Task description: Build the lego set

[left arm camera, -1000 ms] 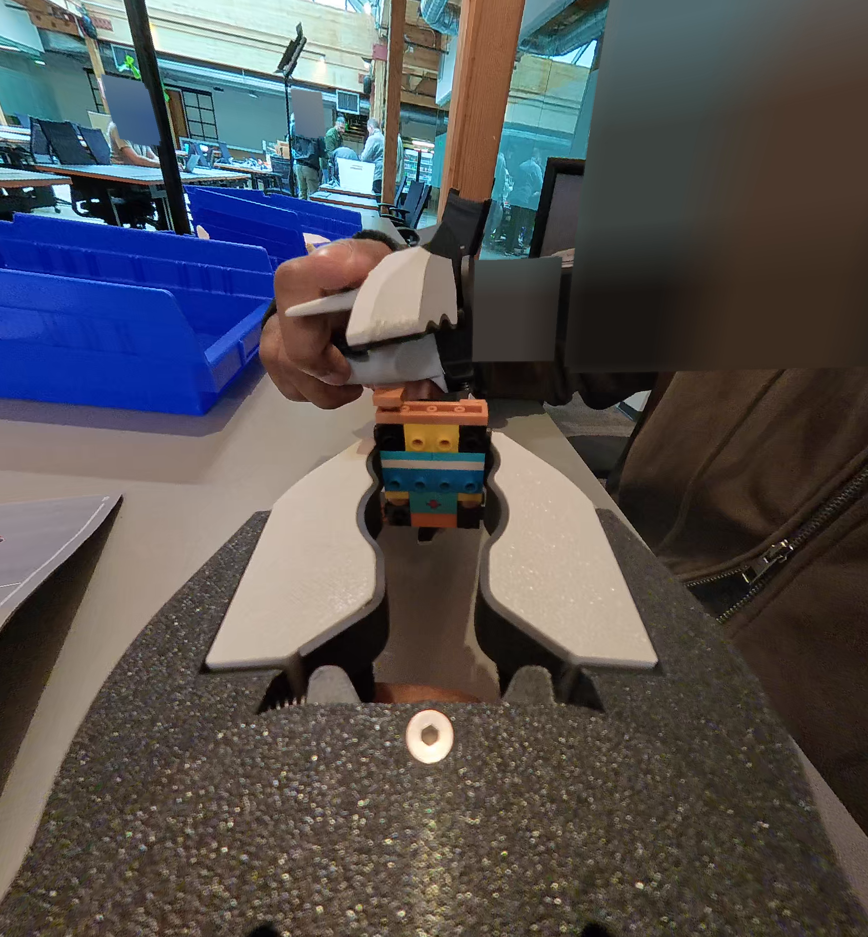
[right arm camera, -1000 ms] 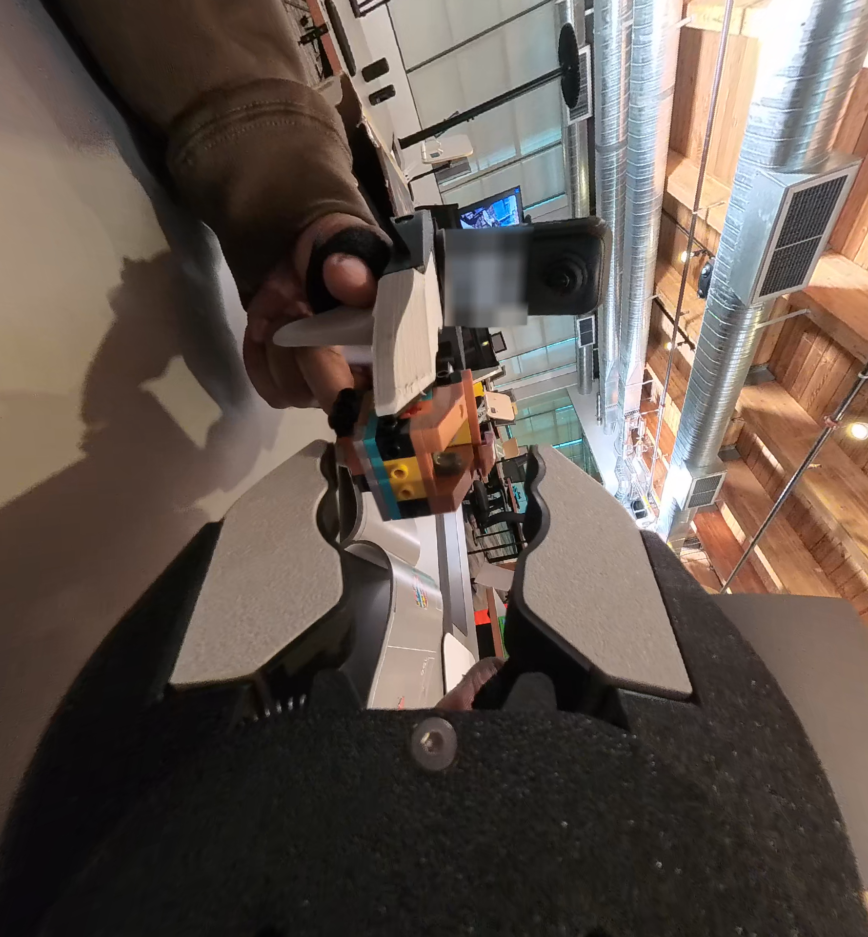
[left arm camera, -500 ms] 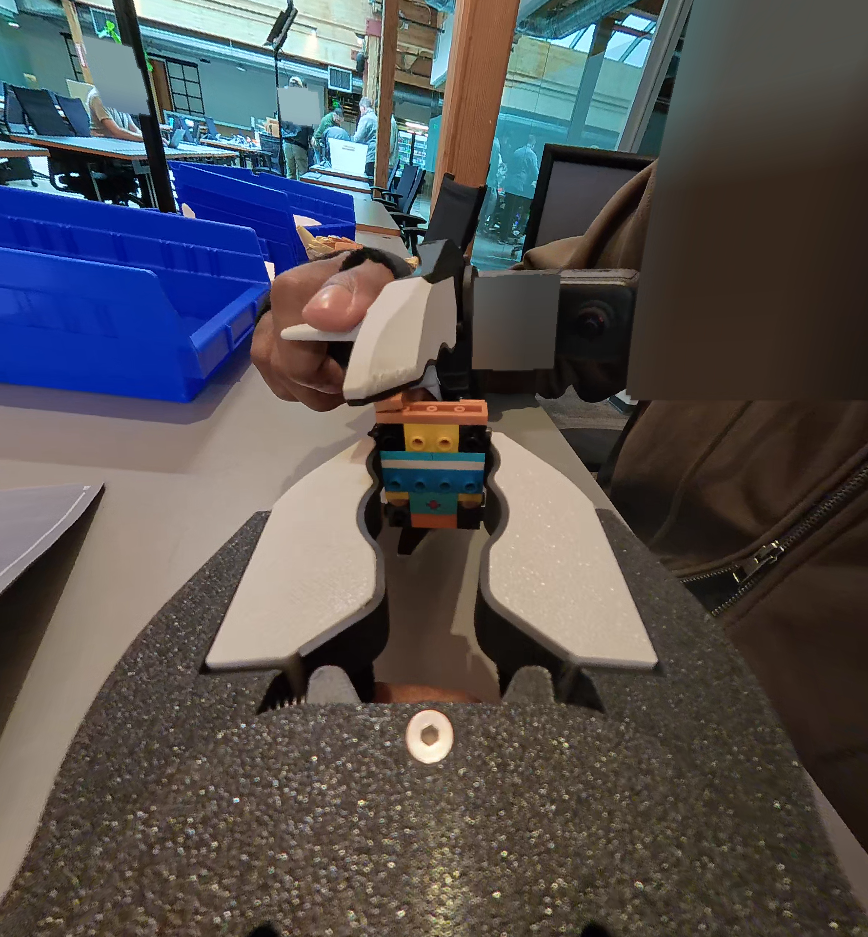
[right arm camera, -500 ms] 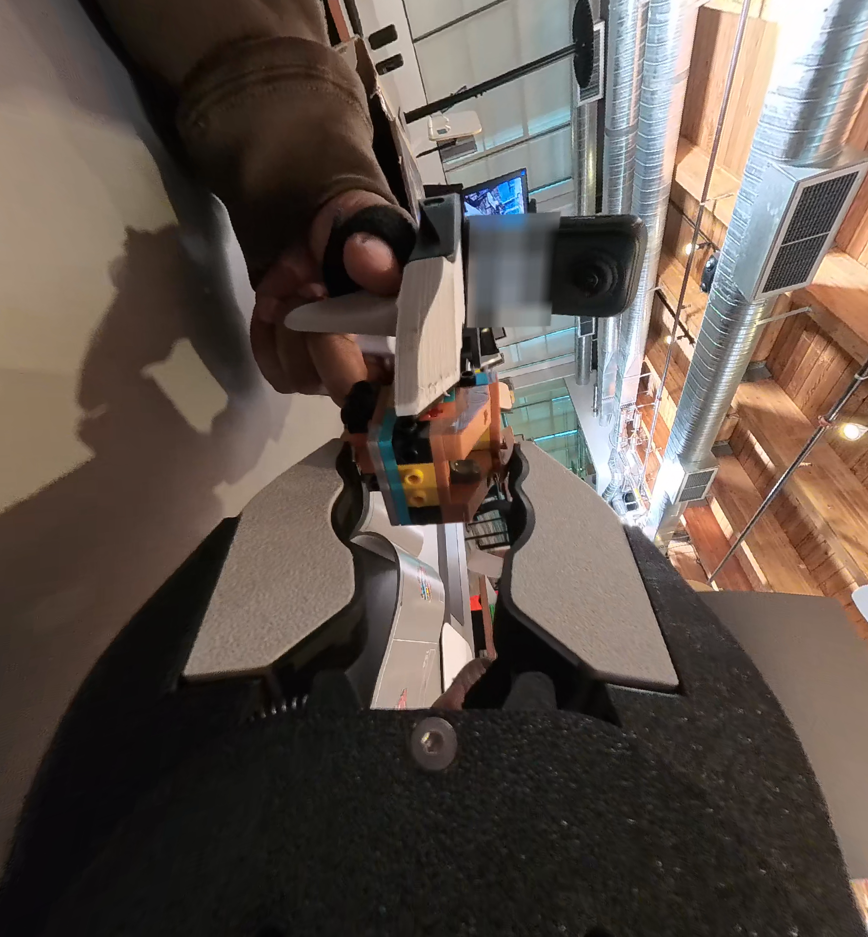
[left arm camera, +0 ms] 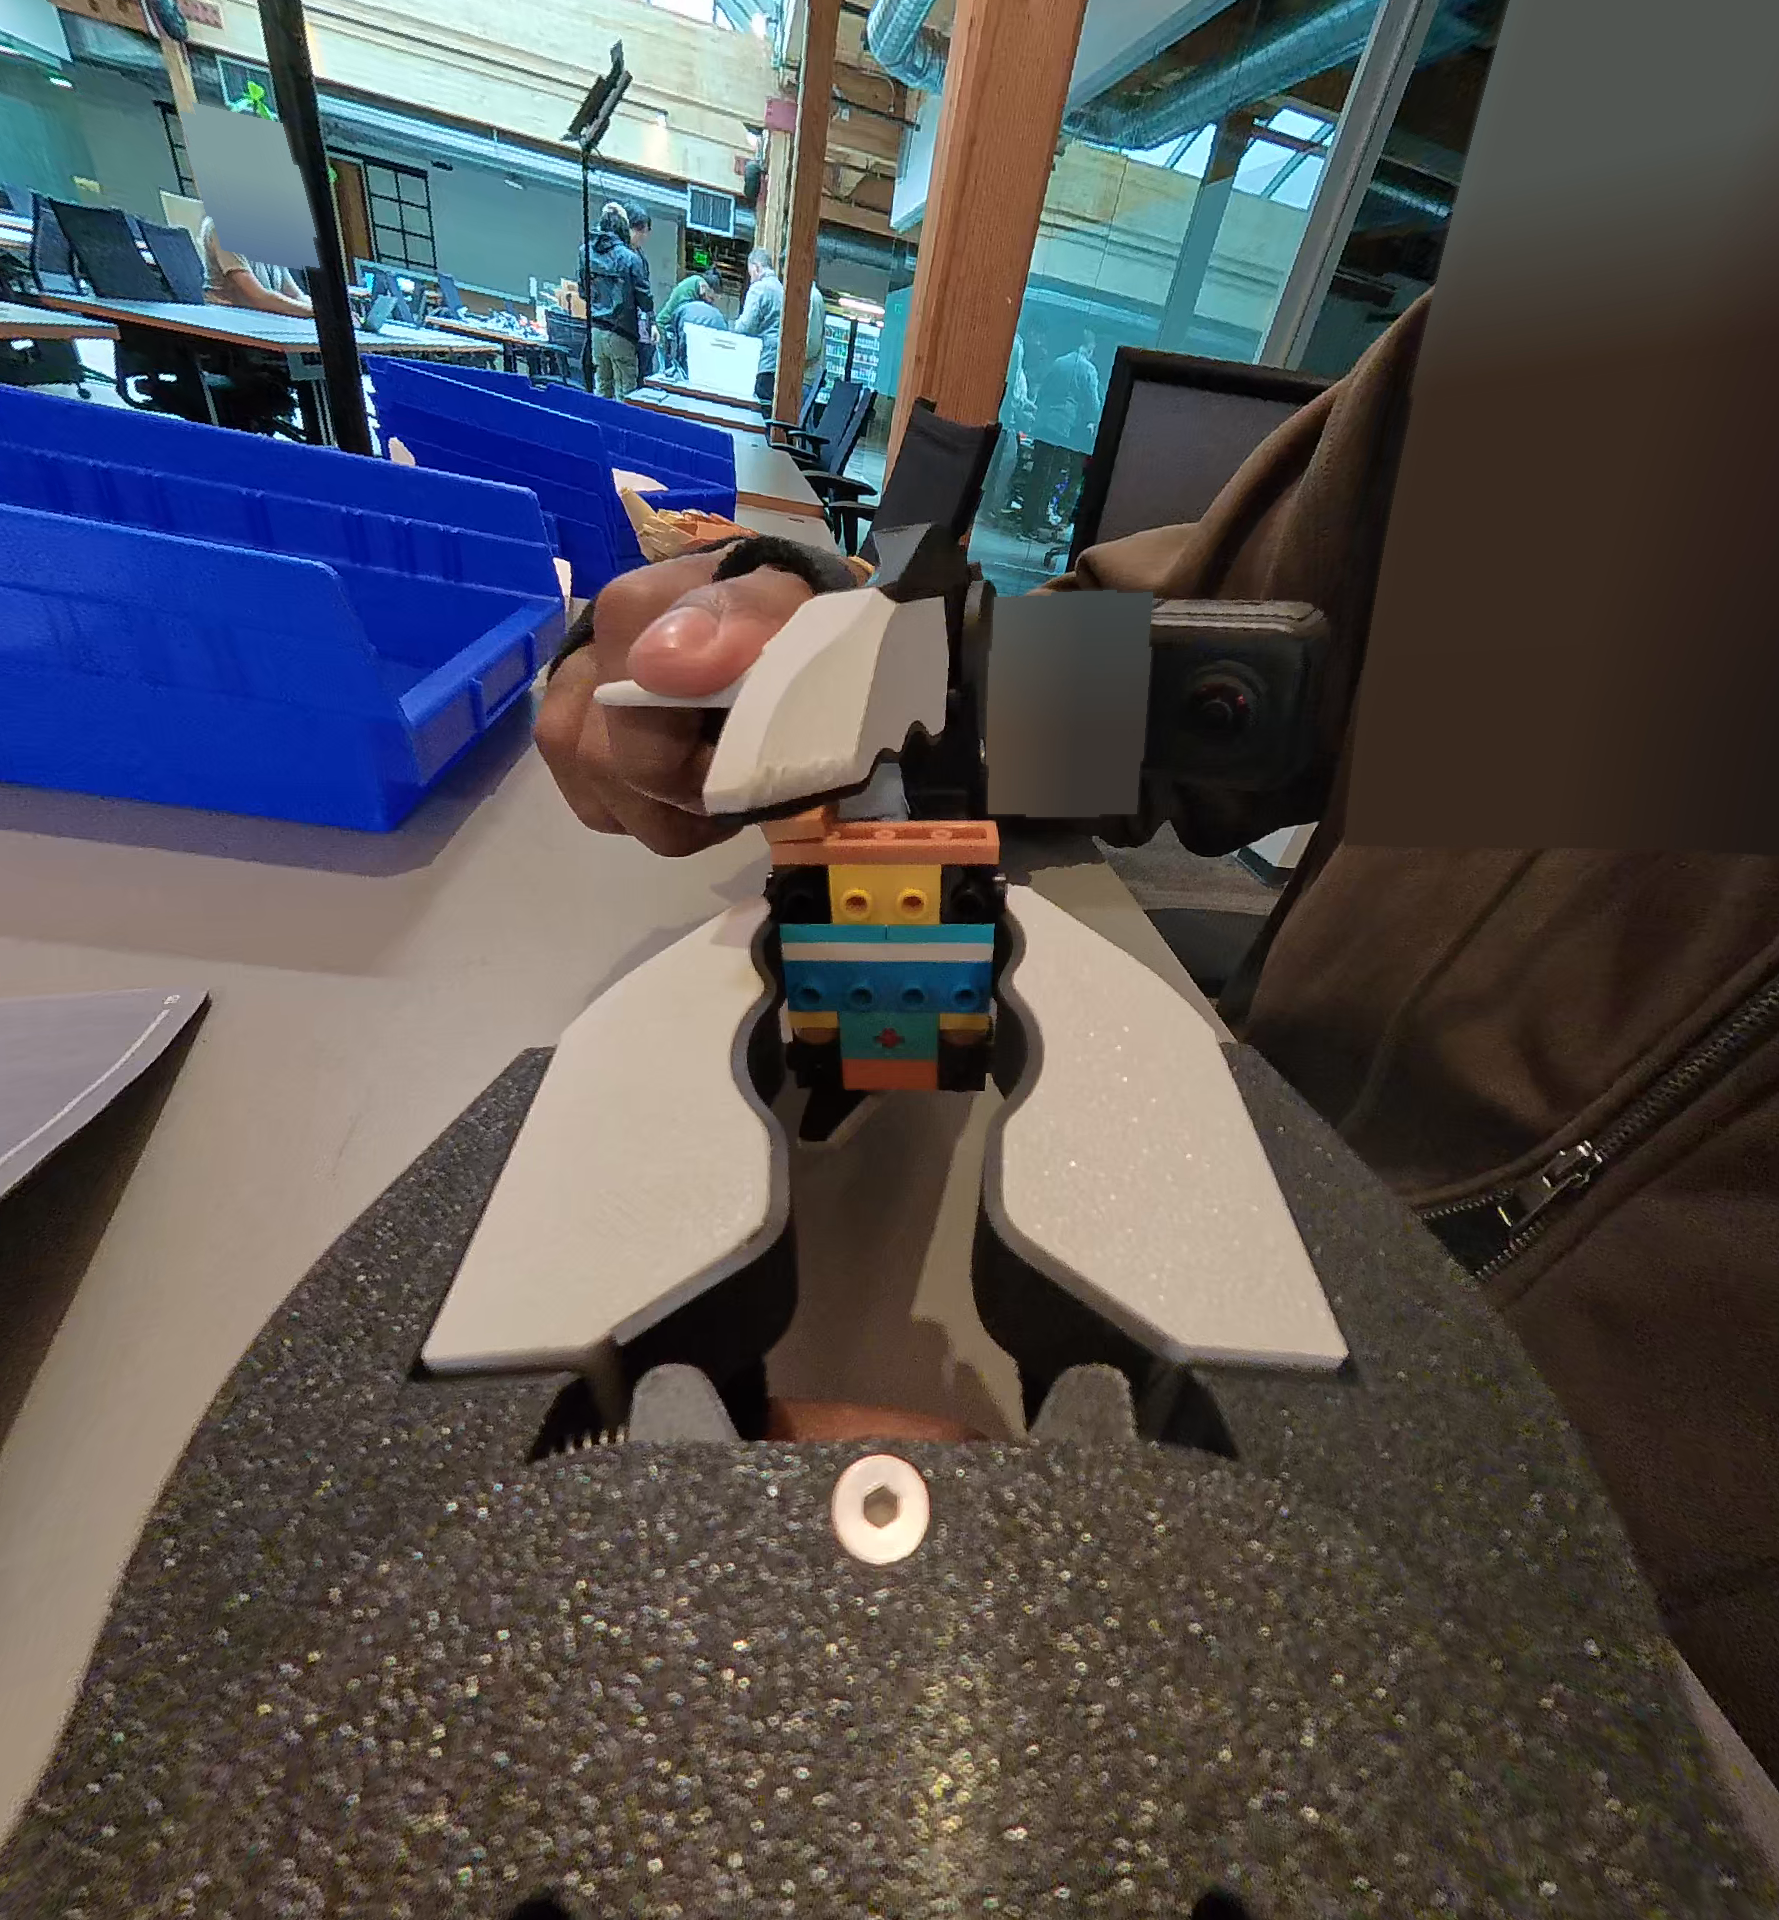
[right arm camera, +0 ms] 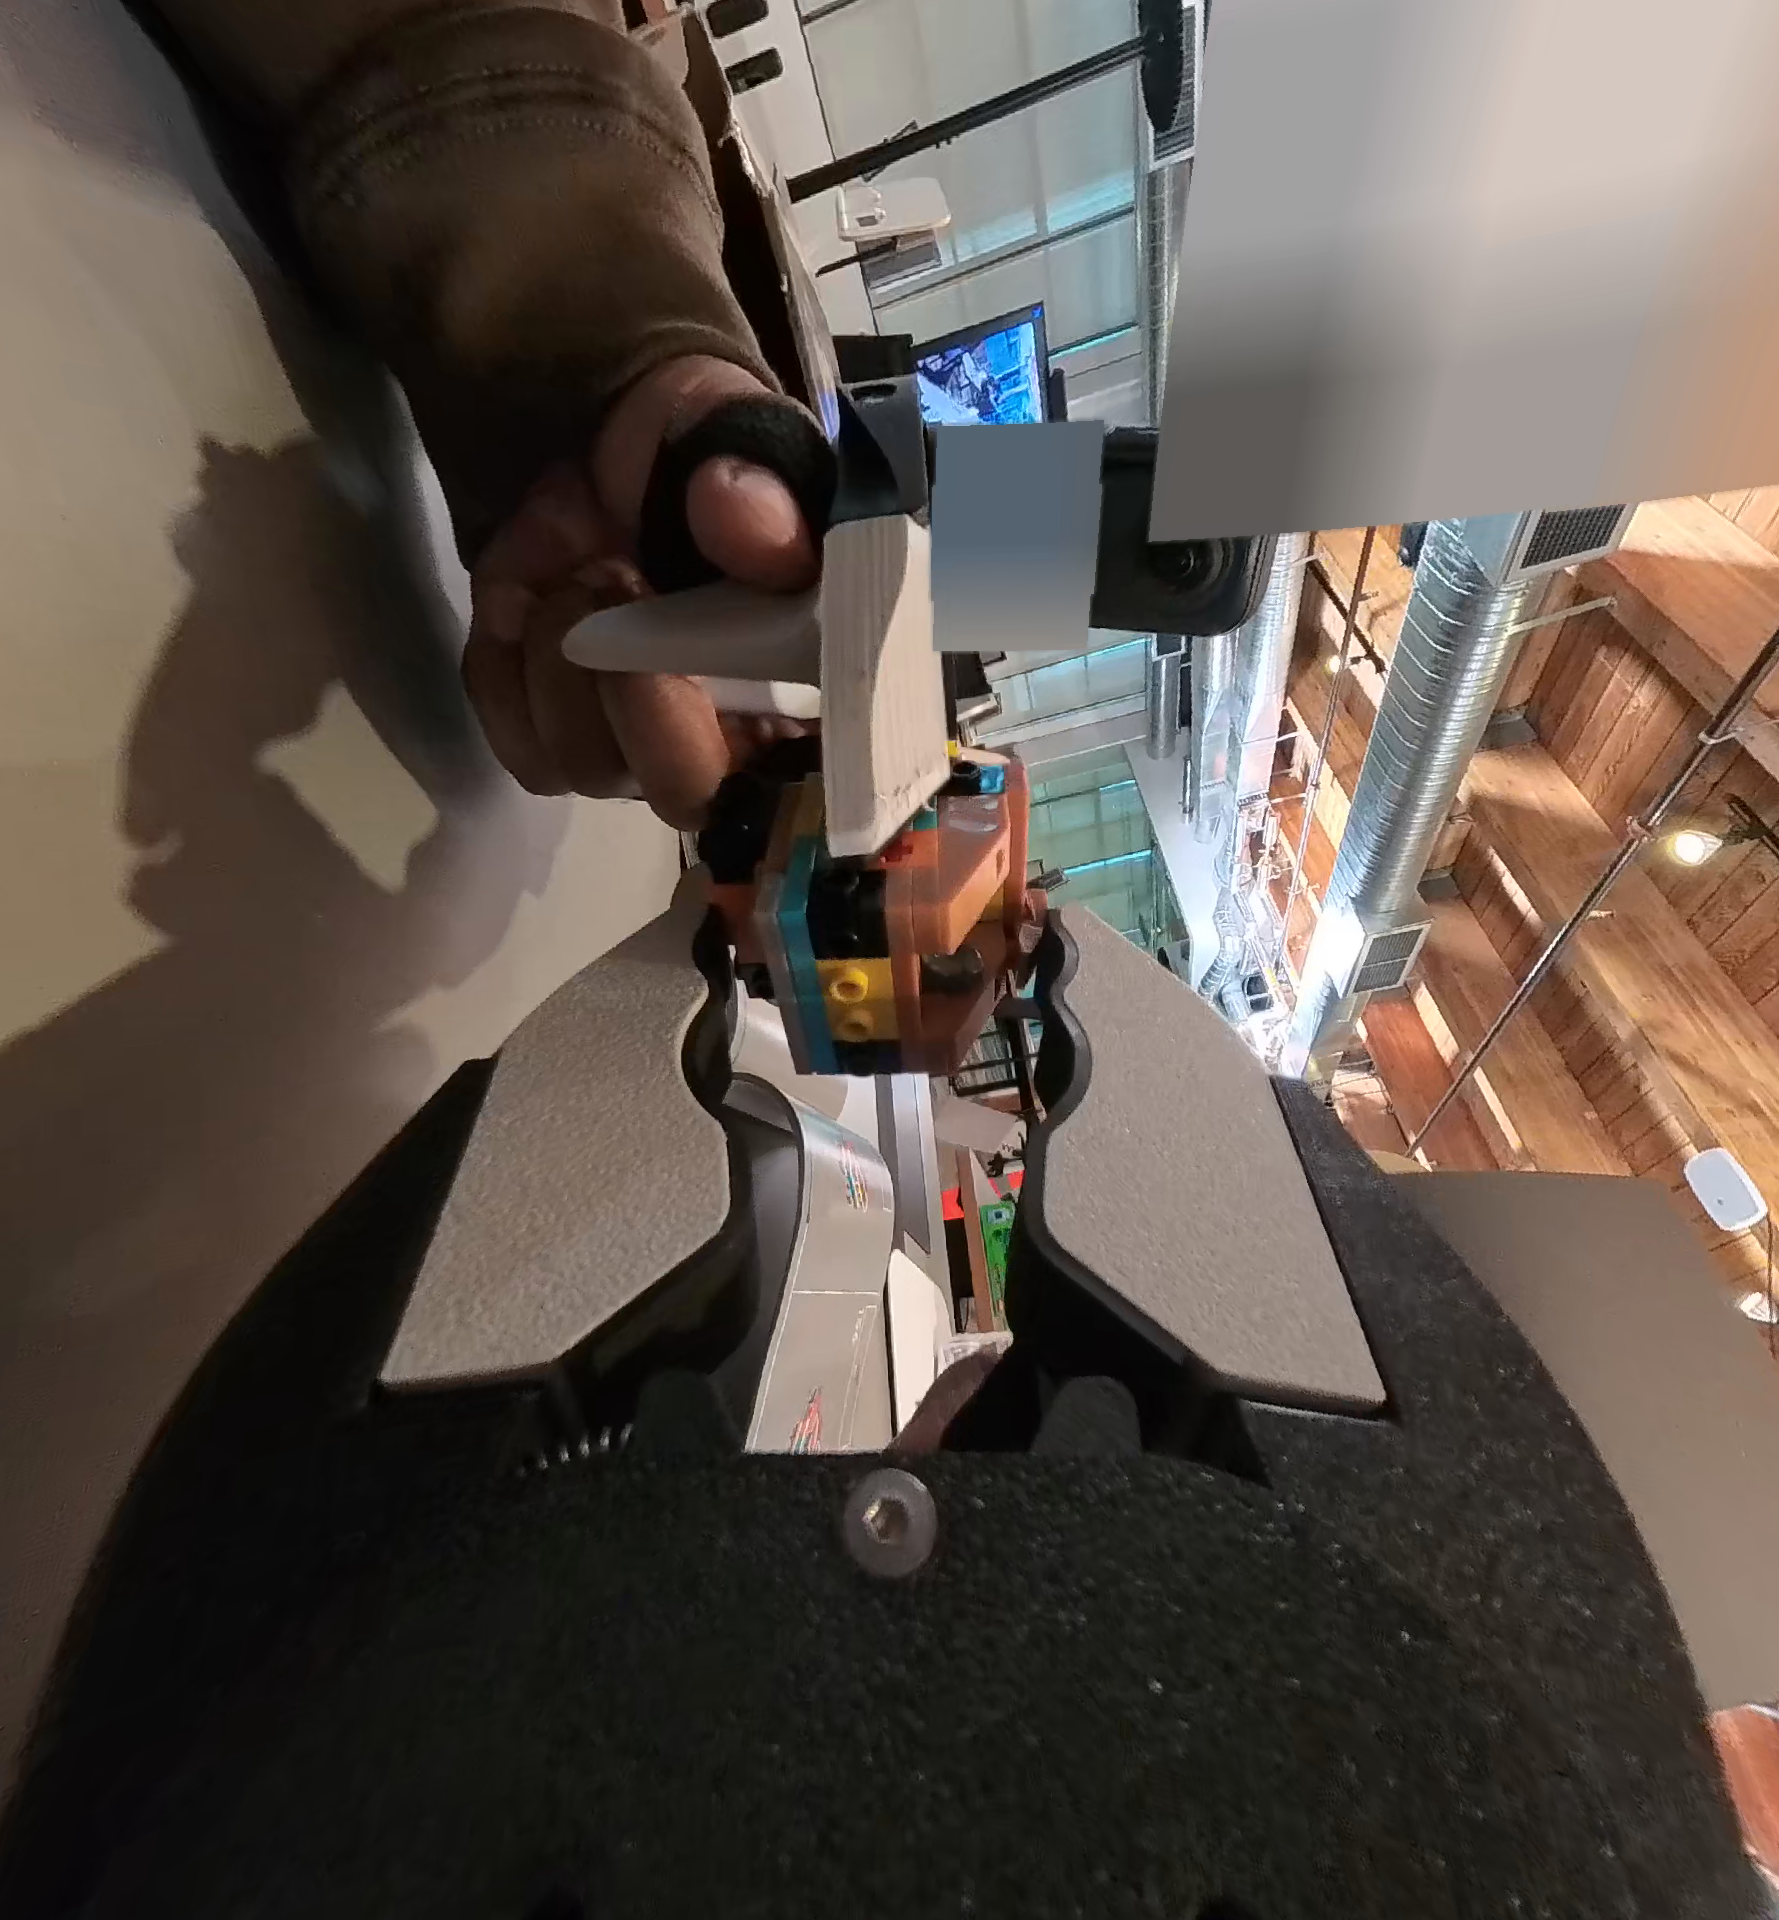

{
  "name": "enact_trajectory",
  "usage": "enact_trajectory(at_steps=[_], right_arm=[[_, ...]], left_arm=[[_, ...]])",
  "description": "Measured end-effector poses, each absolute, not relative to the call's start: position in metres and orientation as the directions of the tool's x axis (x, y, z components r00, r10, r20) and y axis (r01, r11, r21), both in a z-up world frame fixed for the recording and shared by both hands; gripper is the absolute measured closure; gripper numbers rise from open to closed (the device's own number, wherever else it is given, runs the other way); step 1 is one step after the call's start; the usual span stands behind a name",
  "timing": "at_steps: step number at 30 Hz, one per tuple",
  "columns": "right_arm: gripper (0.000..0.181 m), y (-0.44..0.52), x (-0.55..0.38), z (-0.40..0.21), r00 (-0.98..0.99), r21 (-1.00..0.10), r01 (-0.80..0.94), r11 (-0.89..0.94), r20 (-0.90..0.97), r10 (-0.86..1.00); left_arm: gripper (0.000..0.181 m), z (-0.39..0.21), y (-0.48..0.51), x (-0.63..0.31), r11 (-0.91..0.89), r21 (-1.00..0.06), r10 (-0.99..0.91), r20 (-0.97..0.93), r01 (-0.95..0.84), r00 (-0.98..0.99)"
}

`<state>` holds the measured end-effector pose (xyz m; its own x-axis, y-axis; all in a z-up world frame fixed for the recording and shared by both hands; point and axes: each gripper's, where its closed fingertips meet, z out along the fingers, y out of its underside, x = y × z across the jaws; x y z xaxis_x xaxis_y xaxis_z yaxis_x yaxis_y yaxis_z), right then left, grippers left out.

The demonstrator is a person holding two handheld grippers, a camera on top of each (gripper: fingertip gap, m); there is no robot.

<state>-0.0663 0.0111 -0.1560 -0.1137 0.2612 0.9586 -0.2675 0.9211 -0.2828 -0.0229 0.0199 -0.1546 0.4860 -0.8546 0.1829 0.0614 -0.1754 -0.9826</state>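
Lego model (left arm camera: 887, 971) found clamped betw. left gripper (left arm camera: 887, 987) fingertips, above grey table (left arm camera: 365, 997). Right gripper (right arm camera: 880, 961) closed on same model's orange top plate. Blue bins (left arm camera: 241, 675) beyond-left of model.

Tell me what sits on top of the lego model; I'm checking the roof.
An orange plate caps the lego model. The right gripper covers its far edge, so anything there stays unseen.

Both wrist cameras close, facing each other (right rolled sideways); share lego model (left arm camera: 887, 971).
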Motion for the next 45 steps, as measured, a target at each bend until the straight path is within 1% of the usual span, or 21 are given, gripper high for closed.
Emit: enact_trajectory(at_steps=[21,26,30,45], right_arm=[[0.126,0.017,-0.068,-0.161,-0.13,-0.283,-0.227,0.932,0.957,0.259],[0.125,0.017,-0.069,-0.157,-0.112,-0.339,-0.23,0.912,0.94,0.321],[0.126,0.018,-0.07,-0.152,-0.09,-0.355,-0.226,0.907,0.935,0.343],[0.128,0.021,-0.069,-0.152,-0.104,-0.391,-0.219,0.894,0.92,0.378]], left_arm=[[0.145,-0.158,0.024,-0.024,-0.197,-0.975,-0.847,0.221,0.099,0.483],[0.144,-0.152,0.024,-0.025,-0.202,-0.967,-0.85,0.253,0.158,0.462],[0.144,-0.147,0.025,-0.028,-0.213,-0.953,-0.849,0.29,0.215,0.443],[0.144,-0.146,0.026,-0.028,-0.231,-0.942,-0.844,0.319,0.244,0.432]])
